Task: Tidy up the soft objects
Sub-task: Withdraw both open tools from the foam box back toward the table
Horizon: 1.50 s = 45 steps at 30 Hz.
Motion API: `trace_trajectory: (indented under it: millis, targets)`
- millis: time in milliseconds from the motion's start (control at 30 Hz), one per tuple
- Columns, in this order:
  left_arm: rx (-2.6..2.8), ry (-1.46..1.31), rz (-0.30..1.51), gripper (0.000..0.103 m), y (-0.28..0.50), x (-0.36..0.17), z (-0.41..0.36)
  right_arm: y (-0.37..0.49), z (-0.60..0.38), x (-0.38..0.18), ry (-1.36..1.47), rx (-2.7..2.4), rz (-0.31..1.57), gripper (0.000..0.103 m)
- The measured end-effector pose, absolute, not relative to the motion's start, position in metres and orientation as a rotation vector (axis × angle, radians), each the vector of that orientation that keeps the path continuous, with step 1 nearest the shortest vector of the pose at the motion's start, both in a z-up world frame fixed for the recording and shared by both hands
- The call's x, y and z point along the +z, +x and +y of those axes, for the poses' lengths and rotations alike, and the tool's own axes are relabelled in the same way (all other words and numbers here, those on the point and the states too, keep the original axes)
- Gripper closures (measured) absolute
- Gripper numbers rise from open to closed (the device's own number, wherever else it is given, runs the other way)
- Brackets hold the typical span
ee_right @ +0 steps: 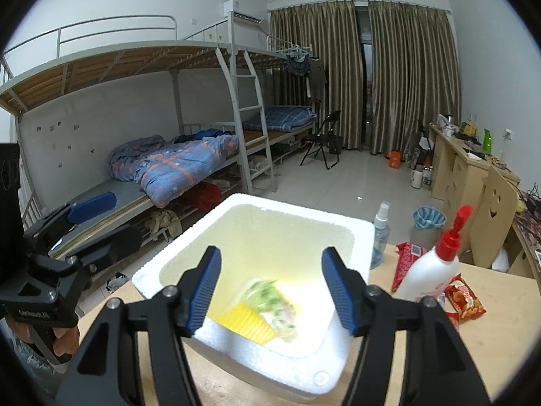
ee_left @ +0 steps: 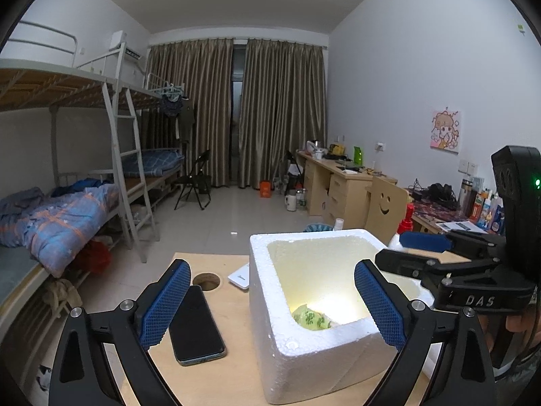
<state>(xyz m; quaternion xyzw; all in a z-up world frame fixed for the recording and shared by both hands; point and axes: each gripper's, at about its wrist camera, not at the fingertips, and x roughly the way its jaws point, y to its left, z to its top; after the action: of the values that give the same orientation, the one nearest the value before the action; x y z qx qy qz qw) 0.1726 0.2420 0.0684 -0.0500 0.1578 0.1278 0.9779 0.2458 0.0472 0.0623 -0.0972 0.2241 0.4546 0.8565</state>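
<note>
Nearest, the right gripper (ee_right: 270, 287) hovers above the foam box (ee_right: 358, 233), jaws wide apart, empty. Left gripper (ee_left: 272, 301) likewise gapes at the box's left wall. The green-patterned soft item (ee_right: 274, 299) lies inside.

My left gripper (ee_left: 272, 306) shows matt black plastic arms and blue, cross-hatched rubbery pads. Under it, the foam box (ee_left: 304, 358) looks white, grainy and beaded, matt all over. The phone (ee_left: 196, 326) beside it is glossy black glass. The tabletop (ee_left: 216, 382) is pale, smooth wood. The white bottle (ee_right: 427, 272) looks like shiny plastic; the snack packet (ee_right: 465, 299) is glossy foil.
</note>
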Motion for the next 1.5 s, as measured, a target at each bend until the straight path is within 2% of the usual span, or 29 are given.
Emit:
trace_trajectory:
  millis: [100,467,567,800,900,1500]
  targets:
    - [0.256,-0.092,0.313,0.005,0.170,0.072,0.234,0.243,0.040,0.068,-0.192,0.948,0.457,0.033]
    - [0.235,-0.059,0.278,0.005,0.142,0.092,0.197,0.221,0.008,0.090,-0.164,0.923,0.390,0.012]
    - [0.236,-0.063,0.278,0.005,0.132,0.098,0.186,0.212,-0.006,0.098,-0.149,0.922,0.360,0.002]
    - [0.206,-0.043,0.249,0.004,0.104,0.113,0.154,0.191,-0.031,0.107,-0.139,0.892,0.306,0.000]
    - [0.197,-0.014,0.225,0.000,0.091,0.120,0.138,0.183,-0.043,0.110,-0.133,0.885,0.292,0.000]
    - [0.133,0.012,0.126,0.000,0.023,0.139,0.071,0.133,-0.110,0.115,-0.112,0.816,0.203,0.000]
